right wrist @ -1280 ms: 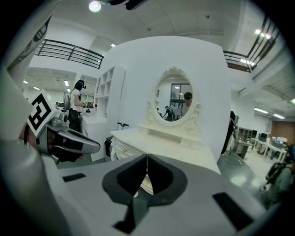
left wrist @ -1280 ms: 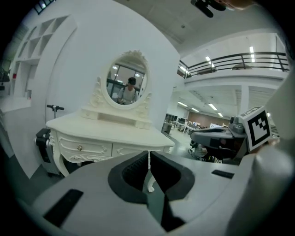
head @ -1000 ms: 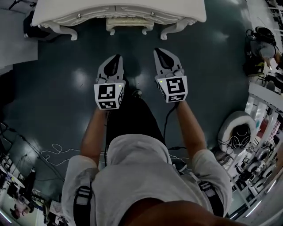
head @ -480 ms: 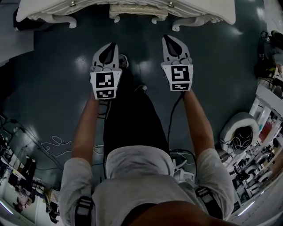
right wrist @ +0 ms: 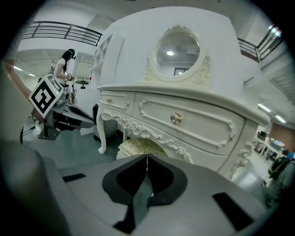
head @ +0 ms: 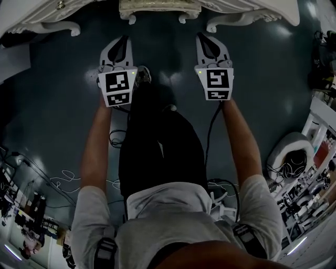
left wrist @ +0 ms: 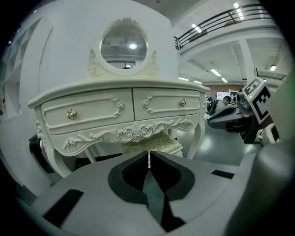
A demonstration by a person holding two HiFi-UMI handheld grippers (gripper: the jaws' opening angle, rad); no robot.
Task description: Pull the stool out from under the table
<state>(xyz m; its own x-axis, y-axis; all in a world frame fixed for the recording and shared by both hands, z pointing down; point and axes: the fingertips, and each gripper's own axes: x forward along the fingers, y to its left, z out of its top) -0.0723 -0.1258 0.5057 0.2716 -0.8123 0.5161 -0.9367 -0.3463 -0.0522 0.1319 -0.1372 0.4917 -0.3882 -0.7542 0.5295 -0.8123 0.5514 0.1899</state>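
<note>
A cream padded stool [head: 157, 9] stands tucked under a white carved dressing table [head: 252, 11] at the top of the head view; its seat shows below the drawers as the stool [left wrist: 152, 144] and the stool [right wrist: 137, 146]. My left gripper [head: 123, 39] points at the stool's left side, still short of it, jaws shut and empty. My right gripper [head: 206, 37] points at the stool's right side, also shut with nothing held. The table [left wrist: 115, 108] carries an oval mirror [left wrist: 123, 44].
Dark glossy floor [head: 58, 105] lies between me and the table. Curved table legs [head: 223, 23] flank the stool. Cables [head: 63, 176] trail on the floor behind left. Cluttered equipment and a white round object [head: 291, 157] sit at the right. A person [right wrist: 62, 64] stands far off.
Both grippers have moved forward toward the table and stool, and the table has slid up to the top edge of the head view. Both stay shut.
</note>
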